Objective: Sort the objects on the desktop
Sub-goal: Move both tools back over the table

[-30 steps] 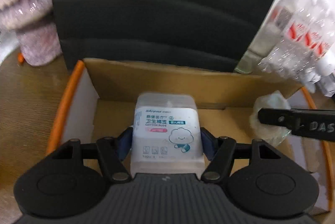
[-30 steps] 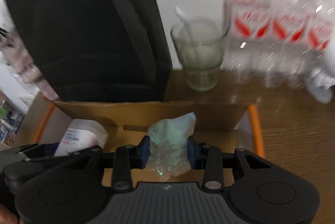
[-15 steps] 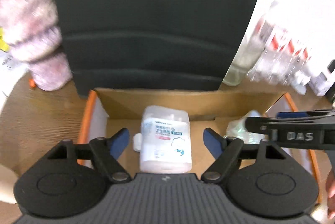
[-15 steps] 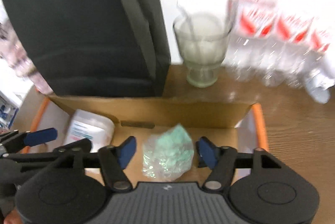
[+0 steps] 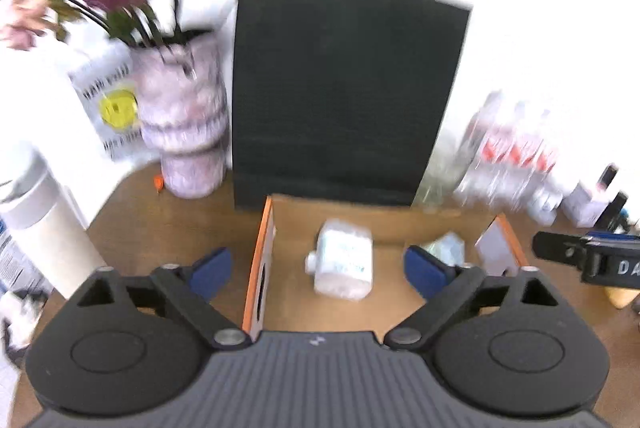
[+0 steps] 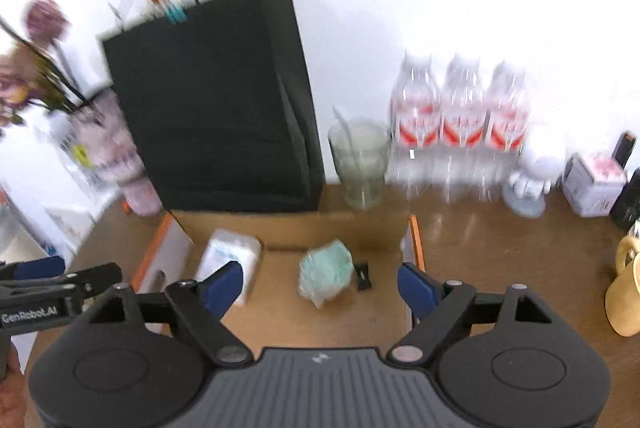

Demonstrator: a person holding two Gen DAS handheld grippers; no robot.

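Observation:
An open cardboard box [image 5: 260, 260] [image 6: 414, 240] with orange edges sits on the wooden desk. Inside lie a white cotton-bud tub [image 5: 346, 264] [image 6: 232, 256] on the left, a crumpled greenish clear bag [image 6: 326, 272] [image 5: 446, 248] to the right, and a small black item [image 6: 363, 276]. My left gripper [image 5: 318, 268] hangs well above the box, jaws still opening, nothing between them. My right gripper [image 6: 320, 282] also hovers above the box, jaws opening, empty. Each gripper shows at the edge of the other's view.
A black paper bag [image 5: 344, 95] [image 6: 216, 99] stands behind the box. Left of it is a pink vase of flowers [image 5: 182, 123]. A glass [image 6: 360, 159], water bottles [image 6: 460, 119], a figurine [image 6: 528, 183] and a yellow mug [image 6: 624, 292] stand to the right.
Both grippers let go: the tub and the greenish bag now lie in the box. Both jaws spread wide and both grippers rose and pulled back, showing more of the desk.

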